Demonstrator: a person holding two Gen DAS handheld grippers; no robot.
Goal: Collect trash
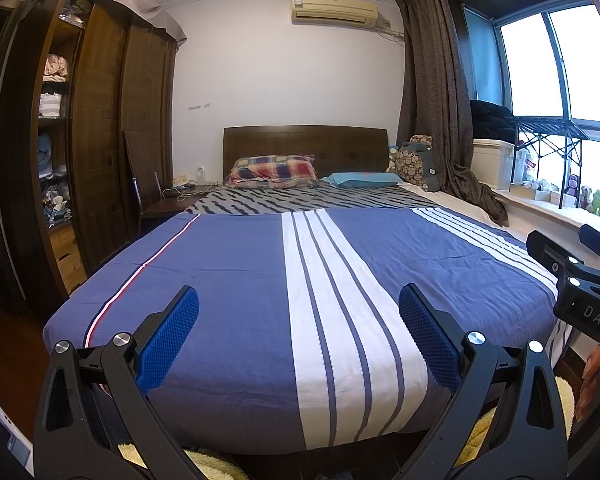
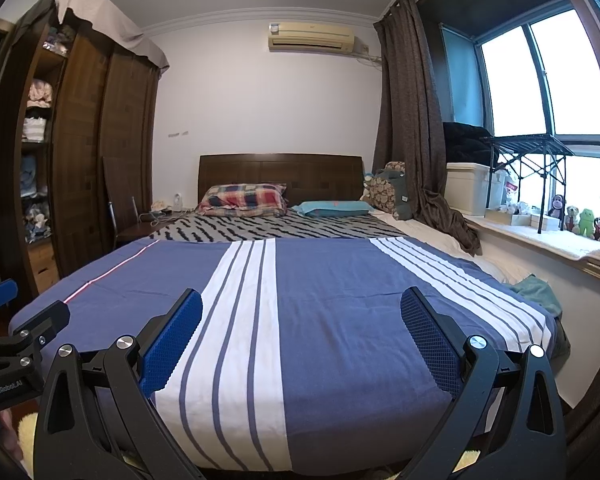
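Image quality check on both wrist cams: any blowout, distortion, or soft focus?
Left wrist: window blown out white, wardrobe side dim, strong fisheye bowing of the bed edge, black vignette corners. Right wrist: same clipped window, curved curtain, focus sharp on the blue fingers; no motion blur in either.

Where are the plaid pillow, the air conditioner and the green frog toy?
plaid pillow [image 1: 273,171]: left wrist view, middle of its top.
air conditioner [image 2: 311,37]: right wrist view, front panel.
green frog toy [image 2: 587,222]: right wrist view, its body.
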